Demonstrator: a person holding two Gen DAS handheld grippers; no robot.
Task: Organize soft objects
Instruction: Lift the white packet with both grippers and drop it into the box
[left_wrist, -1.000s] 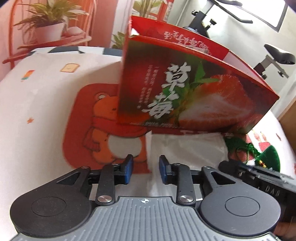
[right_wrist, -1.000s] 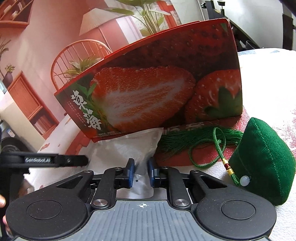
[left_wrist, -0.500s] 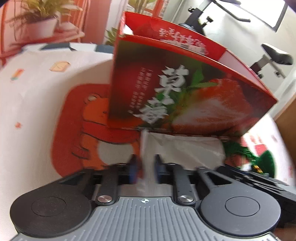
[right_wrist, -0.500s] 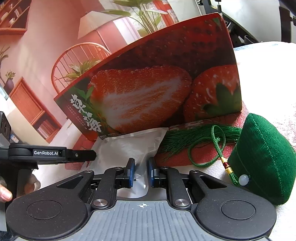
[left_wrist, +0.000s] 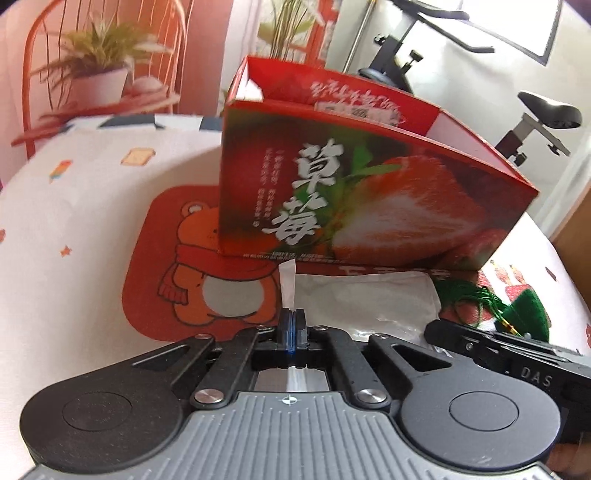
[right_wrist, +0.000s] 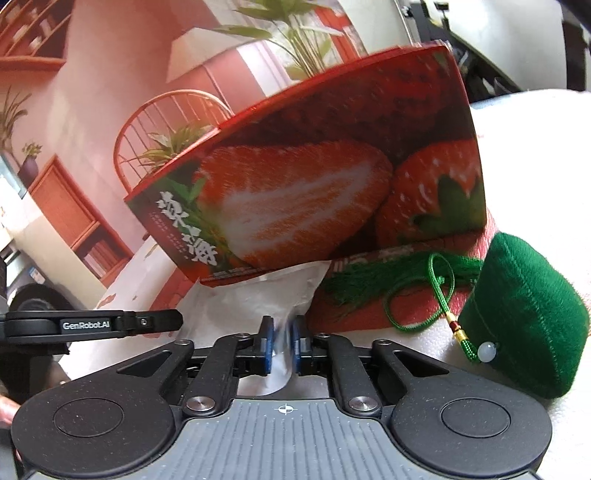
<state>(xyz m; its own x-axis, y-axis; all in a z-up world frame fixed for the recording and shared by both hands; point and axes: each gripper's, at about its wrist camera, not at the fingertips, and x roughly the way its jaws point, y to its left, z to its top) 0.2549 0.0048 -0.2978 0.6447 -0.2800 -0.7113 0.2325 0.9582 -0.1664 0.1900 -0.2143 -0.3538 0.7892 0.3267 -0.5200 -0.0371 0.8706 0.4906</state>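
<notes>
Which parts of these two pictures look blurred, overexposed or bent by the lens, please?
Left wrist view: the strawberry box is slightly soft, the window at top right is blown out, and the table edge curves from fisheye. Right wrist view: the plastic bag smears where it runs between the fingers, and the box bows.

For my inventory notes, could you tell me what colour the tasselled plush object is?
Dark green; the plush object shows best in the right wrist view.

Left gripper (left_wrist: 292, 325) clamped tight with blue pads pressed together, right gripper (right_wrist: 283, 341) nearly closed, both held low, side by side.
</notes>
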